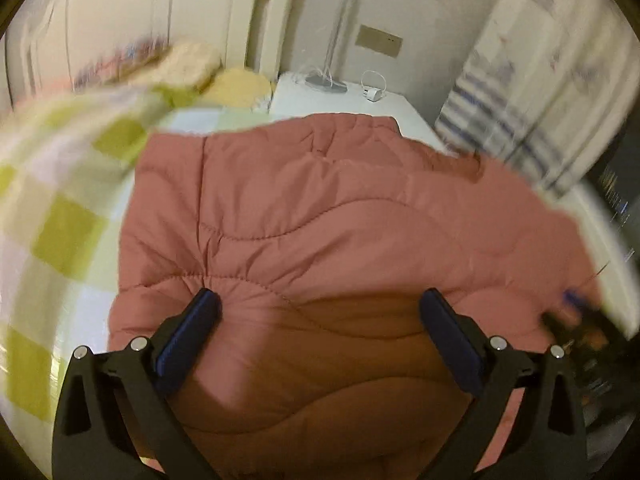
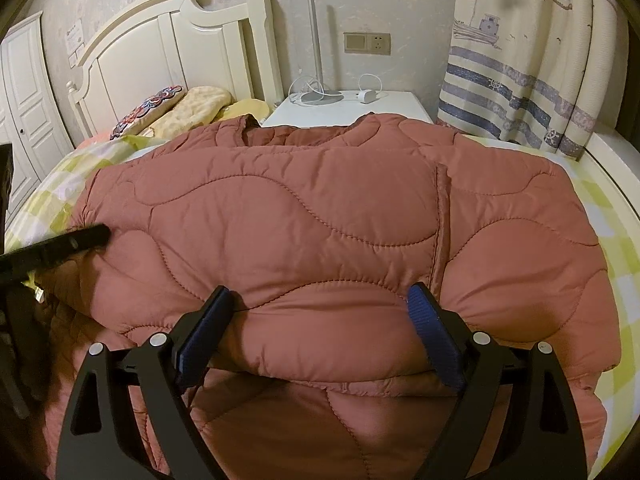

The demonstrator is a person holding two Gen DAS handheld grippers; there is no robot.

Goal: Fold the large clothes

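A large pink quilted jacket (image 2: 304, 216) lies on the bed, its near part doubled over so a puffy folded edge faces me. My right gripper (image 2: 320, 304) is open, its two blue-padded fingers (image 2: 434, 332) pressed against that folded edge, one on each side of a bulge. My left gripper (image 1: 320, 300) is open over the jacket (image 1: 304, 208), fingers wide apart and resting on the fabric. In the right wrist view the left gripper's black finger (image 2: 68, 246) touches the jacket's left edge. The left wrist view is blurred at its edges.
The bed has a green and white checked sheet (image 2: 616, 248) and a white headboard (image 2: 160, 40). Pillows (image 2: 188, 110) lie at the head. A white nightstand (image 2: 348, 110) with a lamp and charger stands behind. A nautical curtain (image 2: 520, 60) hangs at right.
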